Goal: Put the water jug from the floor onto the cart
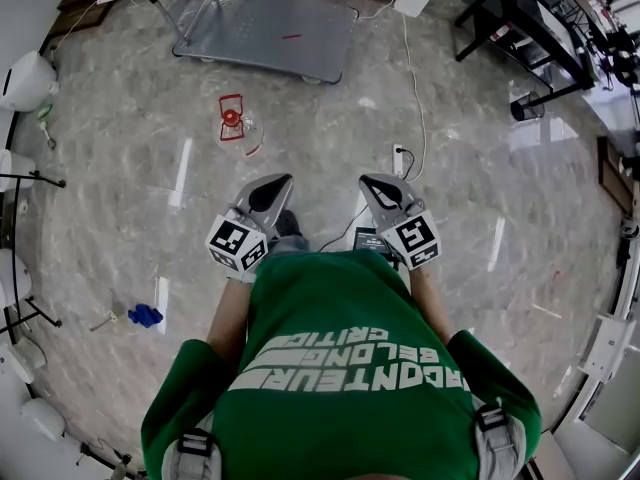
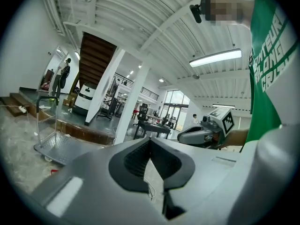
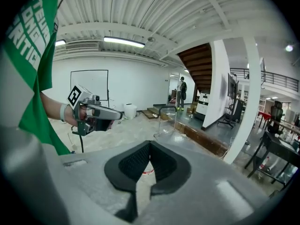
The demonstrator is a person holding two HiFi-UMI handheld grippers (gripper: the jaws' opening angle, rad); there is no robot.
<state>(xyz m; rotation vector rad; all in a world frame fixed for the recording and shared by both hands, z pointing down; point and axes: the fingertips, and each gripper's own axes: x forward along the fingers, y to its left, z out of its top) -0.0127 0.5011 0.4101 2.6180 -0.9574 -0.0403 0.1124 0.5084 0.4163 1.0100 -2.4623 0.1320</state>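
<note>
The water jug (image 1: 236,124), clear plastic with a red cap and handle, lies on the marbled floor ahead of me and a little to the left. Beyond it stands the cart (image 1: 268,30), a grey flat platform with an upright push bar; it also shows as the cart (image 2: 57,146) and the cart (image 3: 171,134) in the two gripper views. My left gripper (image 1: 273,190) and right gripper (image 1: 377,189) are held side by side at waist height, well short of the jug. Both are shut with nothing between their jaws. Each gripper view shows the other gripper in a hand.
A white cable (image 1: 416,98) runs down the floor to a power strip (image 1: 398,158) near my right gripper. A blue item (image 1: 146,315) lies at the left. A black table frame (image 1: 528,30) stands at the upper right, white stands (image 1: 24,80) along the left edge.
</note>
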